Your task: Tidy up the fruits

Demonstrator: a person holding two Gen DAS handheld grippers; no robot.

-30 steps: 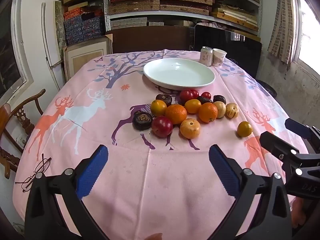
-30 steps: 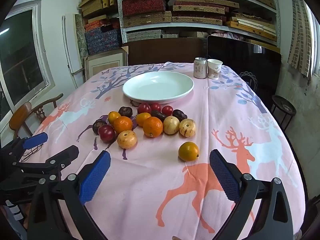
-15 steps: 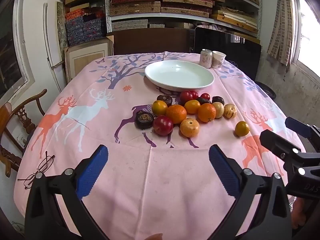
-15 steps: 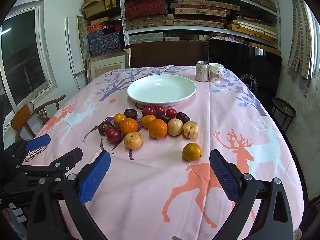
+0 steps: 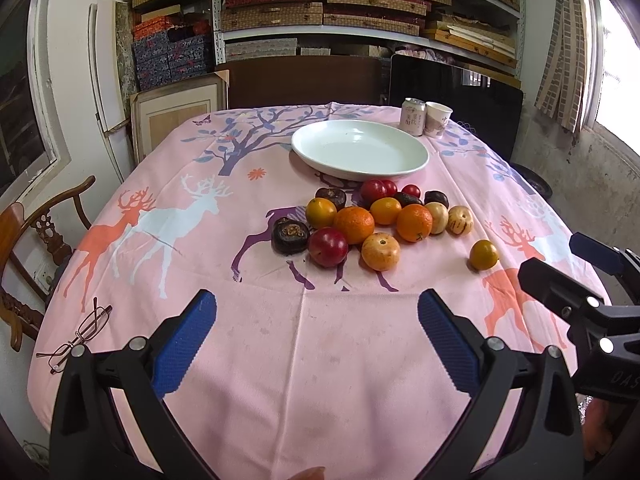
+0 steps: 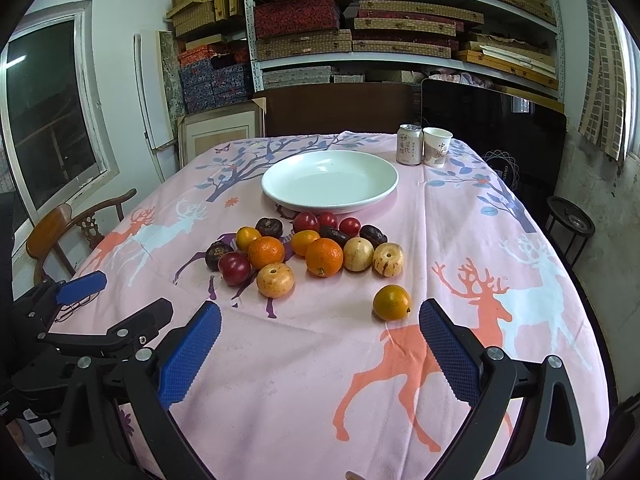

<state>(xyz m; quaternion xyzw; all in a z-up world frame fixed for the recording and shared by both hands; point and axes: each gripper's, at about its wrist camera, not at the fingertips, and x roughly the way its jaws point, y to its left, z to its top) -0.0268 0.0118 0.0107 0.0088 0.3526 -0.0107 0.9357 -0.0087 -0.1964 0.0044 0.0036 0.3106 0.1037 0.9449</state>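
Both grippers, left point(image 5: 316, 344) and right point(image 6: 320, 354), gape wide and empty; can point(image 6: 409, 150) lettering is illegible.

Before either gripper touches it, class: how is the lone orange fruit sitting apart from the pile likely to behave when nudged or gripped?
The lone orange fruit looks round and smooth, so a nudge would probably roll it across the pink tablecloth. Nothing sits beside it to stop it. Its skin looks glossy, so the open right gripper might slip unless it closes across the widest part.
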